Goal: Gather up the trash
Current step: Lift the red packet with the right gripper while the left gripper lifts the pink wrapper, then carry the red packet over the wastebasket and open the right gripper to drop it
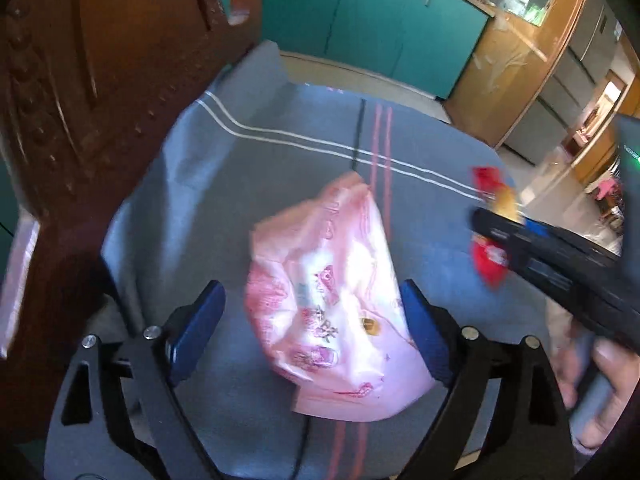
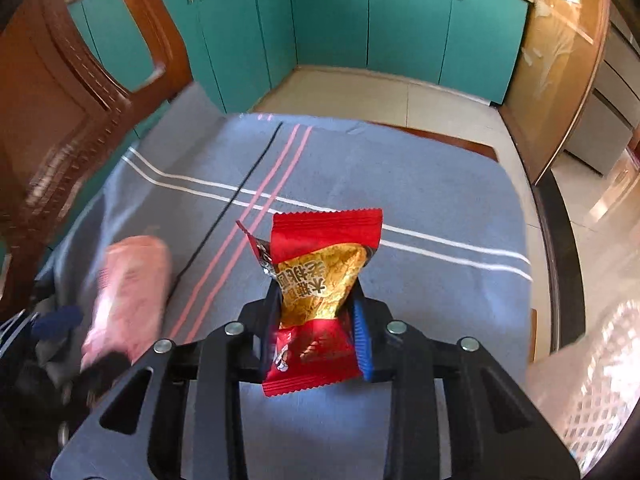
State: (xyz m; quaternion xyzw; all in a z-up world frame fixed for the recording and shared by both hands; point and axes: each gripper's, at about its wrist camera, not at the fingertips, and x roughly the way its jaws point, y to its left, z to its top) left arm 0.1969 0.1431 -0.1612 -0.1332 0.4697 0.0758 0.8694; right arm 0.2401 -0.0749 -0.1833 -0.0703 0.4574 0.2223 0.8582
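While the right gripper [image 2: 316, 320] pinches a red-and-gold foil snack wrapper [image 2: 320, 280], a crumpled pink plastic bag [image 1: 332, 292] waits on the grey striped cloth [image 1: 280, 160].

The left gripper [image 1: 312, 324] stands wide, the bag between its fingers, long axis running toward 12 o'clock. No bin is visible.

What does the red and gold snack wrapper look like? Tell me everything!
The shiny red and gold plastic snack wrapper has zigzag ends, a crinkled gold middle with dark printed characters, and red bands at top and bottom. Its top corner is torn open, showing silvery lining. It stands upright, pinched at its middle by the right hand-held gripper, lifted above the grey striped cloth.
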